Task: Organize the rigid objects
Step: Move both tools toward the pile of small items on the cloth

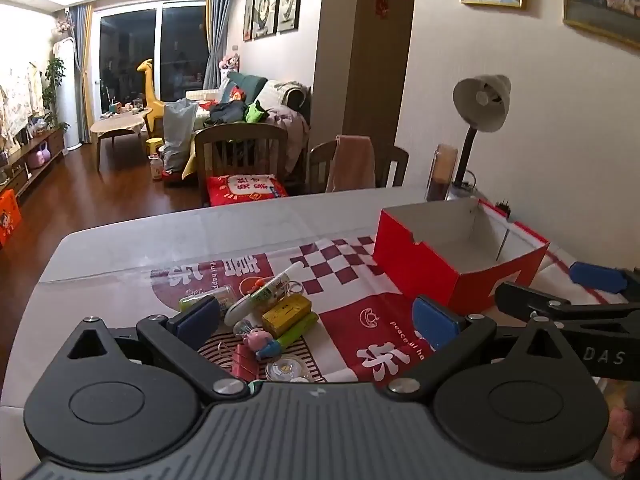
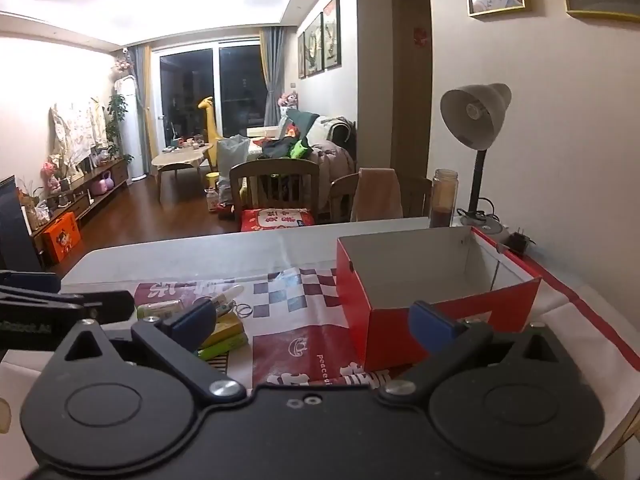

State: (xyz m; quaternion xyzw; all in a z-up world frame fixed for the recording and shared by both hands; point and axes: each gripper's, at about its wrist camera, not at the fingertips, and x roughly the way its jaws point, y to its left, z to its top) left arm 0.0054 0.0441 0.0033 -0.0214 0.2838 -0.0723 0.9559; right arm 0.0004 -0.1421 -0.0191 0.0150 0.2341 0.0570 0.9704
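Left tool [image 1: 316, 322] and right tool [image 2: 312, 326] both tilt downward, jaws spread wide, gripping nothing.

I'm working in a home: beyond my fingers lies a living room with a sofa [image 1: 276, 100] piled with clothes, a coffee table [image 1: 116, 125], dining chairs [image 2: 274, 184], framed pictures [image 2: 320, 42], and what may be a toy giraffe [image 1: 150, 92].

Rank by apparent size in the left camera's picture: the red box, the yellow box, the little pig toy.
1. red box, by far the largest.
2. yellow box.
3. pig toy, only slightly smaller than the yellow box; all lie similarly near.
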